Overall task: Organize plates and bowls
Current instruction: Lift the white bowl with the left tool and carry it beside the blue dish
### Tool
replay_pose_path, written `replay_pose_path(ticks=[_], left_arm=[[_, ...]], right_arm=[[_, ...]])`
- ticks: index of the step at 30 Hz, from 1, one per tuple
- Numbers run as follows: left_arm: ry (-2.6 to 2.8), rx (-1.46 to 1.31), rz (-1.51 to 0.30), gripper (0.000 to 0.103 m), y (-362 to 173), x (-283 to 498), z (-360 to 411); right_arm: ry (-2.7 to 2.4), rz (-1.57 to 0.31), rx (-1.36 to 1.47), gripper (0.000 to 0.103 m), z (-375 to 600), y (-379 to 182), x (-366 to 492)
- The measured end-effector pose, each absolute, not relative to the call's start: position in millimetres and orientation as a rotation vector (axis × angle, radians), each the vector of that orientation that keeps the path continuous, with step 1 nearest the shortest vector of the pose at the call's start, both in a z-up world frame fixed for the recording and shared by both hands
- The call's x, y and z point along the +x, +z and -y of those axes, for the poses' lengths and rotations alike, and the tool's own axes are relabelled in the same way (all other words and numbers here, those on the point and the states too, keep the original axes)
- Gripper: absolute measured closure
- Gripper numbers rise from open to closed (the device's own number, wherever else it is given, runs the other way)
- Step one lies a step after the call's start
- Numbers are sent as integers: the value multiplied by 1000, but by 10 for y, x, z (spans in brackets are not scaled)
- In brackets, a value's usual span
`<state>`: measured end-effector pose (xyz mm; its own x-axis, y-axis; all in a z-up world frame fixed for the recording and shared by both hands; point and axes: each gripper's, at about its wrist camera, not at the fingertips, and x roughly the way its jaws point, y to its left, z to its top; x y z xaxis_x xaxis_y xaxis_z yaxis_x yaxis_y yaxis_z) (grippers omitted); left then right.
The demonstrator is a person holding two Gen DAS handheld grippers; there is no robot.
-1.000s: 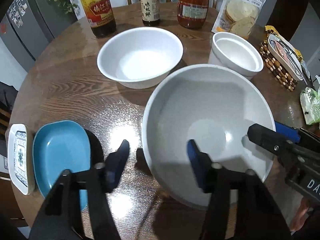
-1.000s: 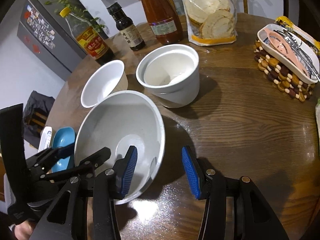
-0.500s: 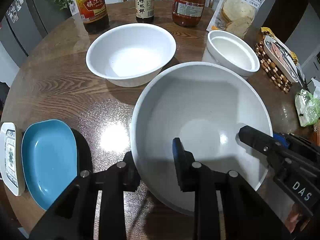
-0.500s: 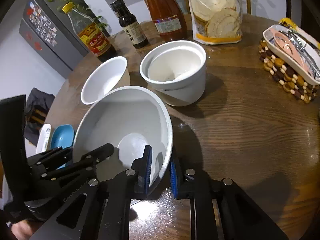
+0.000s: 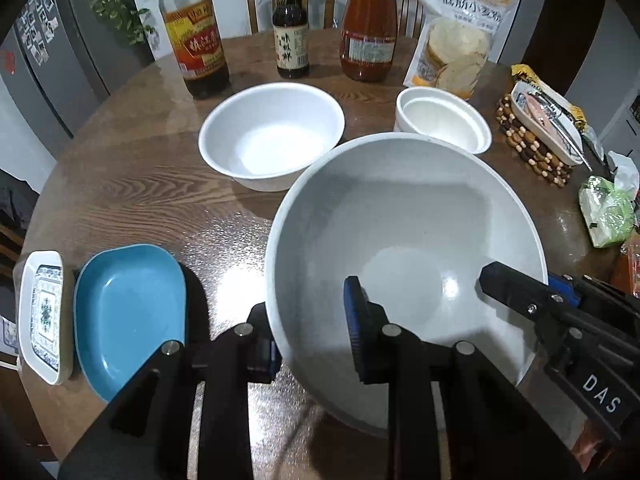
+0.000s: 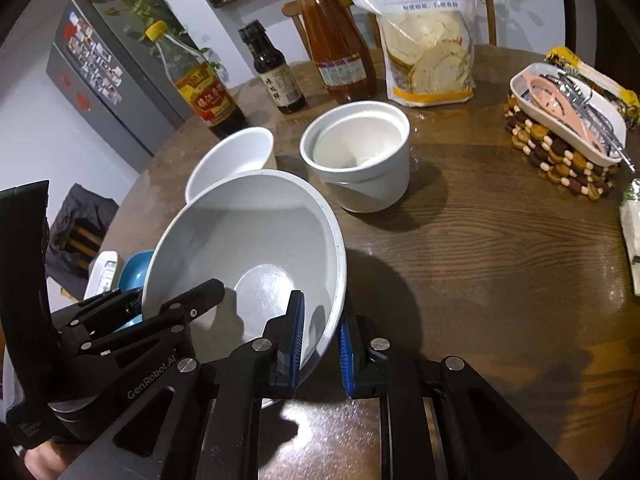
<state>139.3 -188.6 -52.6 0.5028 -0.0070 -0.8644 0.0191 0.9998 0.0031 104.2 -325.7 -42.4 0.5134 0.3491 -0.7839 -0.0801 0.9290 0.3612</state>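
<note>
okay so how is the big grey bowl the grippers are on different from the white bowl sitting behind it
The large grey bowl is wider, with a speckled grey inside; the white bowl is smaller and plain white. The grey bowl is clamped at its rim by the left gripper and the right gripper and sits tilted in the right wrist view; the white bowl stands untouched on the wooden table. Both are round, deep and empty.

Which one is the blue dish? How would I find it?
Look at the round wooden table, along its near left edge. The blue dish lies there, between a small patterned white dish and the big grey bowl. It's the only blue dish.
</note>
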Motion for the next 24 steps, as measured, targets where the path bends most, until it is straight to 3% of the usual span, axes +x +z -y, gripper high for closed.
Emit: replay_pose_path(ticks=[24], left_arm=[[2, -3, -936, 77, -229, 759, 1620]], right_arm=[[274, -931, 220, 85, 2849, -54, 525]])
